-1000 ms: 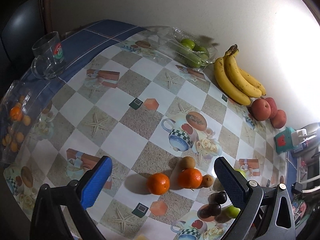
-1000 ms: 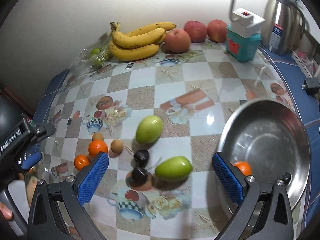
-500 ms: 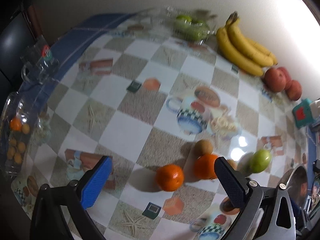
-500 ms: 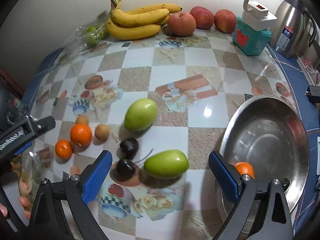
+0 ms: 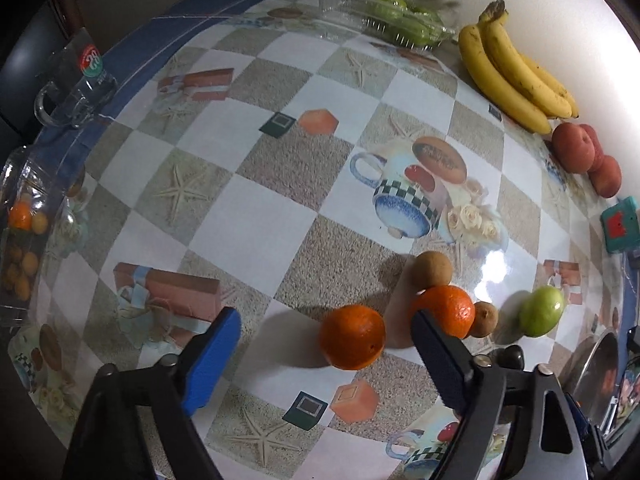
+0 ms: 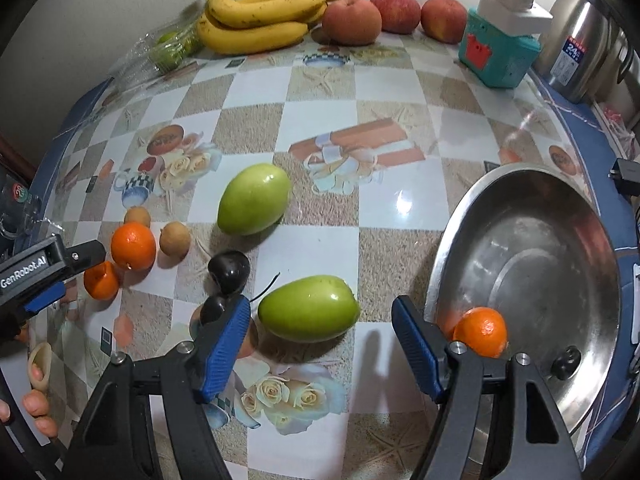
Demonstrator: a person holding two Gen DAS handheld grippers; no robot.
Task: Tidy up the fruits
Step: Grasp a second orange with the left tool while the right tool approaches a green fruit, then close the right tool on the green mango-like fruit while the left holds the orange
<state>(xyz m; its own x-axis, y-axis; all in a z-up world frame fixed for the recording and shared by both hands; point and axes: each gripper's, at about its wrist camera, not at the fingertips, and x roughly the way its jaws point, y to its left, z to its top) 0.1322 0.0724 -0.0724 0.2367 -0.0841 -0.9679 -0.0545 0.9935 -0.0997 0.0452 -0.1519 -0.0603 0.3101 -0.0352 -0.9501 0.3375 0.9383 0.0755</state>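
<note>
Round orange mandarin (image 5: 352, 337): on checkered tabletop (image 5: 256, 236), between blue pads of left tongs (image 5: 320, 364), untouched. Firm, light, dimpled peel; prone to rolling (best pinched across the widest middle). Left tongs: closing, not yet gripping.

Smooth green oval fruit (image 6: 308, 307): between pads of right tongs (image 6: 320, 346), left pad just beside it. Waxy, slippery, heavier; best taken across the short axis. Right tongs: closing, no contact visible.

Right view only: steel bowl (image 6: 560, 216) holding one orange (image 6: 480, 332). Left view only: clear glass mug (image 5: 76, 84).
</note>
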